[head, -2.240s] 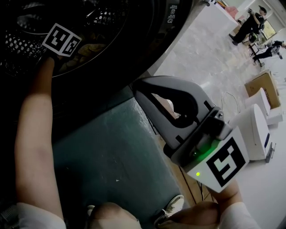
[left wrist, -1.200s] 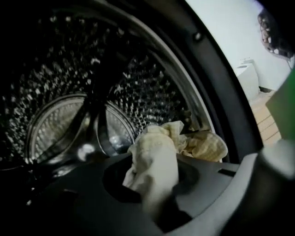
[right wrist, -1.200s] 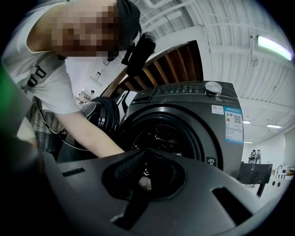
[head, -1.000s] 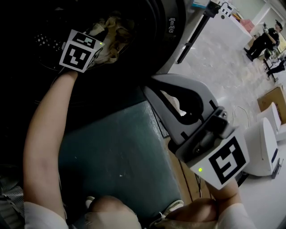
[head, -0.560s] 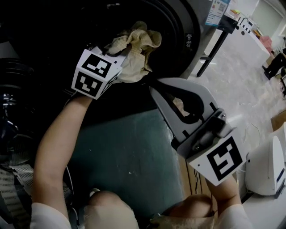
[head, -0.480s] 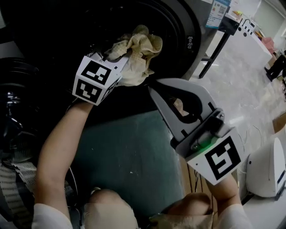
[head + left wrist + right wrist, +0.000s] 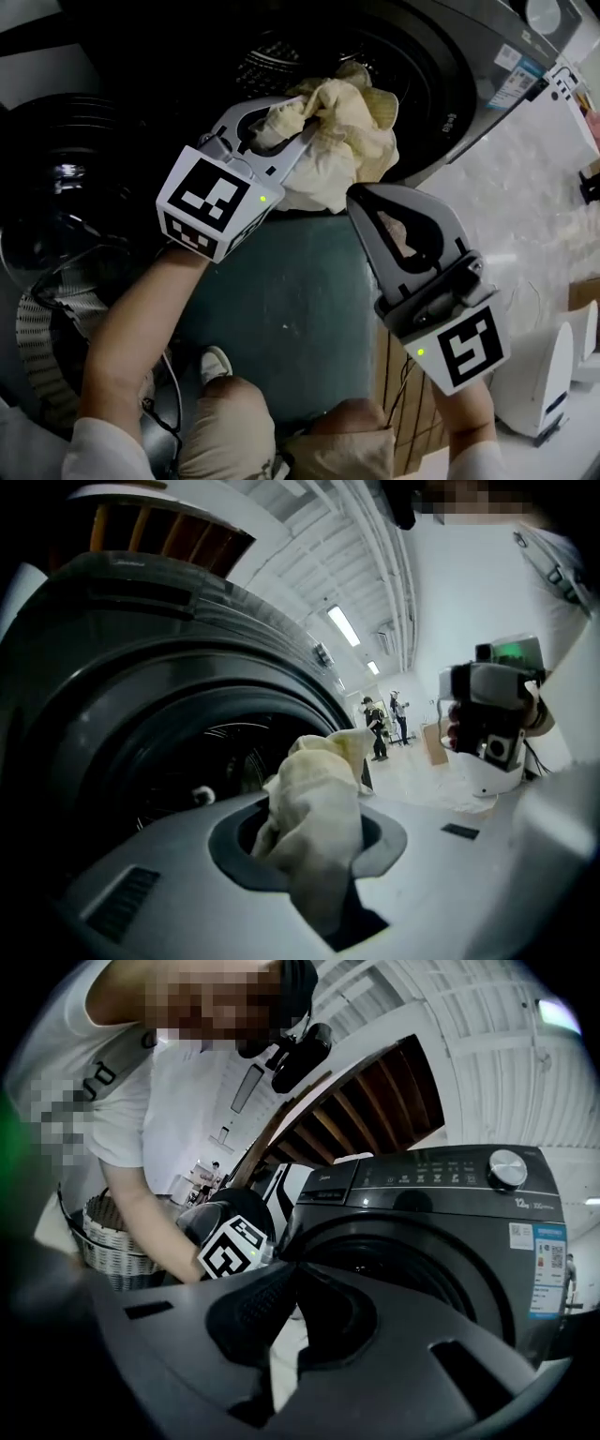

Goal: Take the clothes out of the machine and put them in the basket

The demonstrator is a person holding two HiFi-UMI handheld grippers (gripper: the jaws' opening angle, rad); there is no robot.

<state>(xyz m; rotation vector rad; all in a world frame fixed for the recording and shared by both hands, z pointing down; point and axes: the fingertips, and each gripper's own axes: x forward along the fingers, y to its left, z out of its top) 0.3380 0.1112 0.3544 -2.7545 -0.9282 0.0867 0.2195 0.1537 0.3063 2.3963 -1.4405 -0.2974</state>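
L gripper (image 7: 291, 122) jaws pinch cream cloth (image 7: 342, 141) just outside washer drum (image 7: 281, 56) mouth. R gripper (image 7: 361, 195) jaws together, prob. empty, close beside. Wicker basket (image 7: 108, 1232) behind L arm.

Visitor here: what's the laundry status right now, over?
Left tool shut on cream cloth at washer mouth. Right tool shut, alongside. Nothing seen blocking.

Round mouth of dark grey front-loading washing machine (image 7: 450, 84): lower right part filled by crumpled cream cloth (image 7: 342, 141) clamped in left gripper (image 7: 298, 127). Rest of mouth open, perforated steel drum (image 7: 277, 56) behind.
Open round dark-glass door (image 7: 75, 187) blocks left side, close to left forearm.
Right gripper (image 7: 361, 194), jaws together, just below and right of cloth.
Teal floor patch (image 7: 281, 309) between arms free.
Pale woven basket (image 7: 37, 356) low left, below door.
Pale marbled floor (image 7: 525, 187) right of machine open.
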